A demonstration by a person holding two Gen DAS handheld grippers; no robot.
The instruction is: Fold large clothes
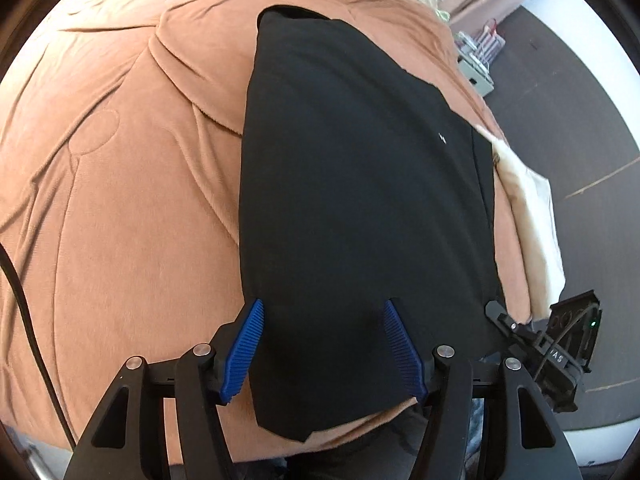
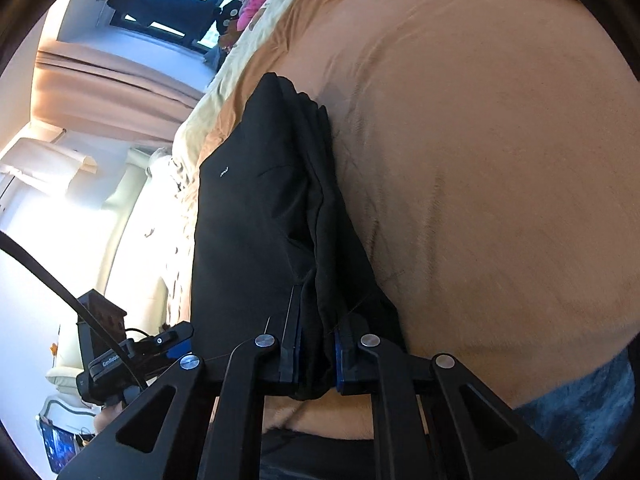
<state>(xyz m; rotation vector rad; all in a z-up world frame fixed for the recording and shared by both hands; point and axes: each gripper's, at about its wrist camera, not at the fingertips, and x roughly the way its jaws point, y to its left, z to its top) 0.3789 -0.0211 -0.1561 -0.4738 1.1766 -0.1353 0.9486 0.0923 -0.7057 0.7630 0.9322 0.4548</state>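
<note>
A black garment (image 1: 360, 200) lies folded into a long strip on a tan bedspread (image 1: 120, 200). My left gripper (image 1: 323, 308) is open, its blue pads (image 1: 246, 348) spread just above the garment's near end. In the right wrist view the same garment (image 2: 256, 216) shows stacked layers along its right edge. My right gripper (image 2: 316, 340) is shut on the near edge of these layers. The right gripper's body (image 1: 560, 344) shows at the garment's right side in the left wrist view, and the left gripper's body (image 2: 136, 352) shows at the left in the right wrist view.
The tan bedspread (image 2: 500, 180) stretches wide to the side of the garment. A cream blanket (image 1: 532, 216) hangs at the bed's edge. Dark floor (image 1: 580, 100) and a rack of items (image 1: 476, 56) lie beyond. A black cable (image 1: 28, 320) runs at the left.
</note>
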